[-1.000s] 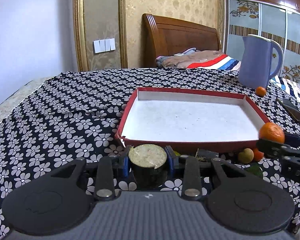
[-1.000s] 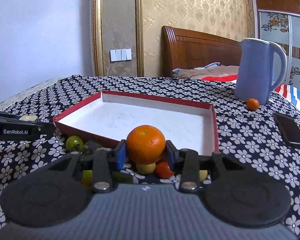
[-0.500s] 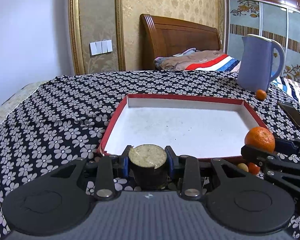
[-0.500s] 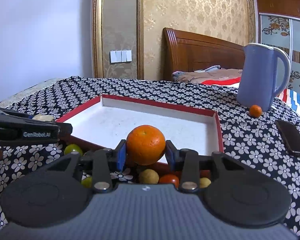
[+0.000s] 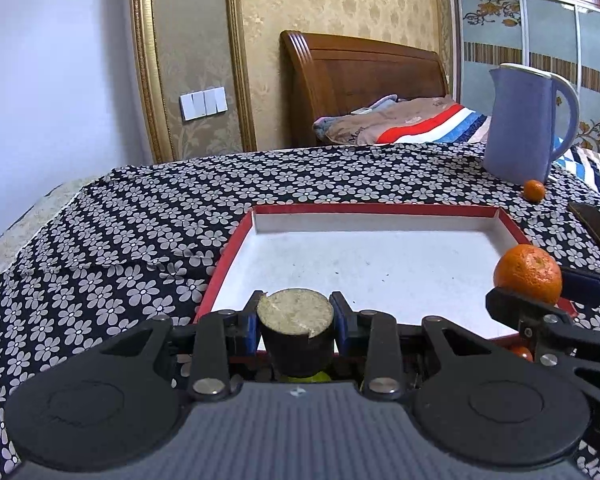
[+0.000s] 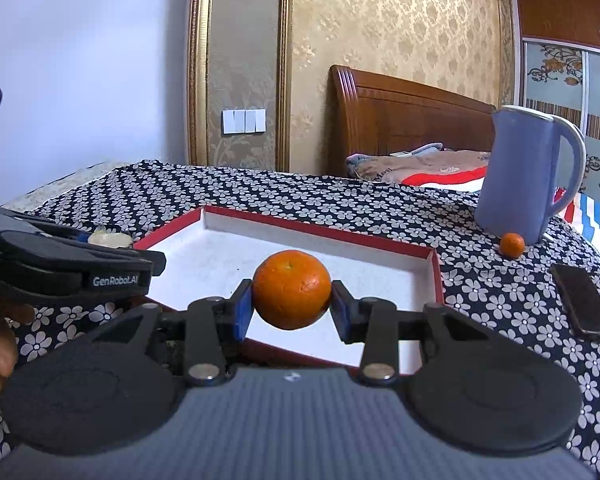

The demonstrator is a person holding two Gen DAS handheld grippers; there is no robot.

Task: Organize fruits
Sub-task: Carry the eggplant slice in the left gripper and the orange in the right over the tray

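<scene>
Right wrist: right claw (image 6: 292, 304) clamps orange (image 6: 291, 289) over tray (image 6: 437, 276); left claw (image 5: 296, 322) grips dark cut fruit (image 5: 296, 330)

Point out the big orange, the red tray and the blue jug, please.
big orange (image 6: 291, 294), right wrist view, front peel.
red tray (image 5: 376, 209), left wrist view, far rim.
blue jug (image 6: 518, 184), right wrist view, body.

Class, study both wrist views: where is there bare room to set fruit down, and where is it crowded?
Free: the whole white floor of the red-rimmed tray, and the floral cloth to its left. Crowded: the tray's near edge, where small fruits lie, and the far right by the blue kettle, small orange and phone.
</scene>
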